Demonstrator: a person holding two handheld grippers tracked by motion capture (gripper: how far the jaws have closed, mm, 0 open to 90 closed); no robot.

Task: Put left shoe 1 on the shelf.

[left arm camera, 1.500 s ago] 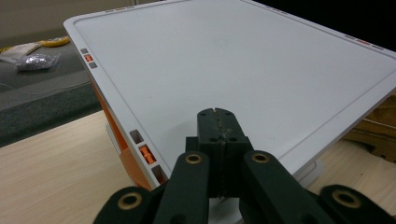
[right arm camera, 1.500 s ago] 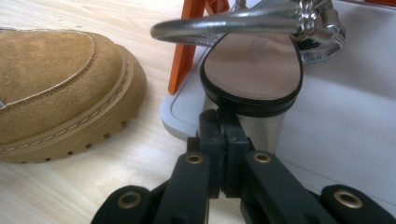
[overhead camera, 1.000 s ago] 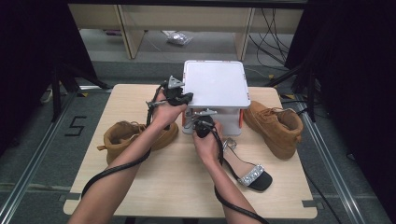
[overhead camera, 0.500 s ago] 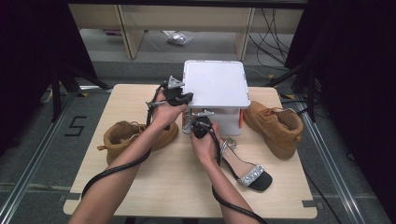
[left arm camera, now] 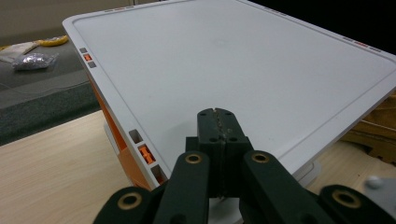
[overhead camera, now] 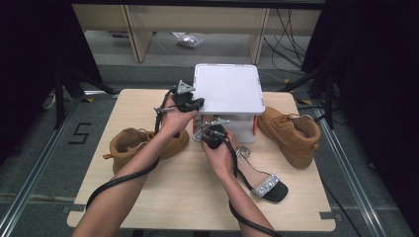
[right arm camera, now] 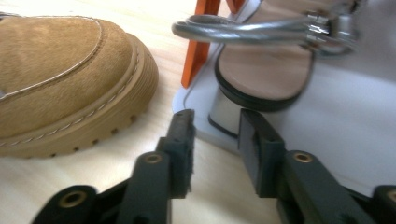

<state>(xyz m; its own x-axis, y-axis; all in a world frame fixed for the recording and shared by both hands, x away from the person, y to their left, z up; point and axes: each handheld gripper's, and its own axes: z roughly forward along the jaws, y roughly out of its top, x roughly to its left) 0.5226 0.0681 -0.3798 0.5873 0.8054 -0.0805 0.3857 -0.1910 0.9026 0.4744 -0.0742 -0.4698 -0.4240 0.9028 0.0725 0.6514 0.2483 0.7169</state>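
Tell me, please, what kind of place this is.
Probably a lab or recording workspace, not a home: a plain light wooden table stands between metal floor rails, loose black cables hang behind it, and the number five is marked on the grey floor.

White box [overhead camera: 228,91] with orange uprights — tan suede boots [overhead camera: 289,132], black-soled silver sandal [overhead camera: 262,183].

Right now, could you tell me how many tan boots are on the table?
2: one tan boot left of the white box, another to its right. More could be hidden inside it.
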